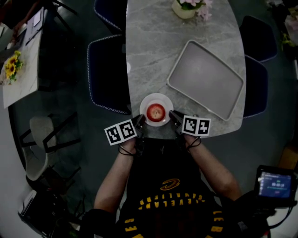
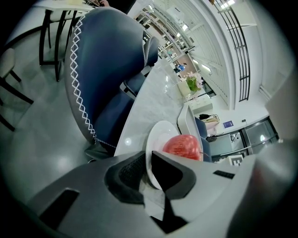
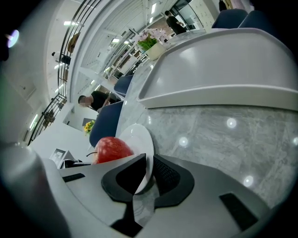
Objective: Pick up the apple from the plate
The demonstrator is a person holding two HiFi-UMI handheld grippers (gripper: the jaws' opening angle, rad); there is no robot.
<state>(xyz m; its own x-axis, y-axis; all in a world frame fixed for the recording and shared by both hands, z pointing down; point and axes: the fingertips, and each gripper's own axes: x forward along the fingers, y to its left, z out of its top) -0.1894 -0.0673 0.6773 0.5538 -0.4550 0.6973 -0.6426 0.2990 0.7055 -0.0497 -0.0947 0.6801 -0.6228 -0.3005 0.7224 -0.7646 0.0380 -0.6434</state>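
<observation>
Chairs are hemming in both long sides of the desk. On the left, a dark blue chair with white stitching is standing tucked against the desk's edge, so open floor is starting only beyond its back.

I am holding the left tool at the left rim of the white plate, right at the near edge of the desk. In the left gripper view its jaws are standing only narrowly apart, with the rim pinched between the pads. It is gripping the plate, not the fruit.

The red apple is sitting in the middle of the plate, touching neither tool. The plate is lying close to the near edge, with little bare marble between it and the drop.

I am holding the right tool at the right rim. The right gripper view is showing the same grip: the jaws are drawn close and clamping the plate's rim, and the apple is lying just beyond them.

Further right, a grey tray is lying askew, its near corner close to the right tool and apart from the plate. Bare marble is running up the desk from the plate toward a flower pot at the far end. A second chair is standing at the right edge, beside the tray.
</observation>
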